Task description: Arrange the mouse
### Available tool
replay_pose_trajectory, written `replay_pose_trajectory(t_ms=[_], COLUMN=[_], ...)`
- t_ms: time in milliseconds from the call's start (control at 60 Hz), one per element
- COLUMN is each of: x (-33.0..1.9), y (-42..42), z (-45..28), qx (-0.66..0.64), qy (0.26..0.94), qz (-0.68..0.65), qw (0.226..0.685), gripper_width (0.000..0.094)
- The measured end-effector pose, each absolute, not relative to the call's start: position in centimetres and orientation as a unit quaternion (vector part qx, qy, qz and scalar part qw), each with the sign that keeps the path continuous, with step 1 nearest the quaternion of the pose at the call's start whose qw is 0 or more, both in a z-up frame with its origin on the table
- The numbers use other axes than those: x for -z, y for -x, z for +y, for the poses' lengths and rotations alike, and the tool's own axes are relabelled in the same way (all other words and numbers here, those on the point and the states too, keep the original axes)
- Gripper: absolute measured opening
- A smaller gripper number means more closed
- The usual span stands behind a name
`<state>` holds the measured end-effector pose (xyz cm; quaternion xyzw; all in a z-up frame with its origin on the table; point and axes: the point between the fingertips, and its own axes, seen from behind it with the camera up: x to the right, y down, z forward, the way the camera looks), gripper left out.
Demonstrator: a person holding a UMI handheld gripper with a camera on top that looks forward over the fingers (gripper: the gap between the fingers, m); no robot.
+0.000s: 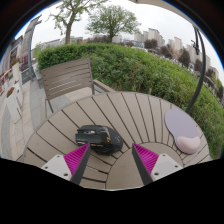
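Note:
A black computer mouse (99, 138) lies on a round slatted wooden table (120, 115), just ahead of my left finger and a little left of the gap between the fingers. A round light mouse mat (183, 127) lies on the table's right side, beyond my right finger. My gripper (112, 160) is open and empty, its magenta pads (76, 157) wide apart, low over the table's near edge. The mouse is not between the fingers.
A wooden slatted chair (68, 77) stands beyond the table on the left. A green hedge (140, 65) runs behind the table. Paving (25, 105) lies to the left, with trees and buildings far off.

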<state>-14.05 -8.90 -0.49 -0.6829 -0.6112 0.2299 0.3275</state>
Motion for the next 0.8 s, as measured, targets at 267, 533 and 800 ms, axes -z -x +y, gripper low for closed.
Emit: replay_pose_trajectory(t_ms=[267,533,800], x=[0.5,0.6,1.4], y=[18.1,22.2,25.0], z=[-8.6,-7.5,-5.8], qx=[-0.232,-0.229,-0.221], qy=[0.677,0.68,0.691], qz=[-0.614,-0.609,-0.603], qw=[0.332,0.338,0.331], gripper_width=[0.0856,0.0855,0.0856])
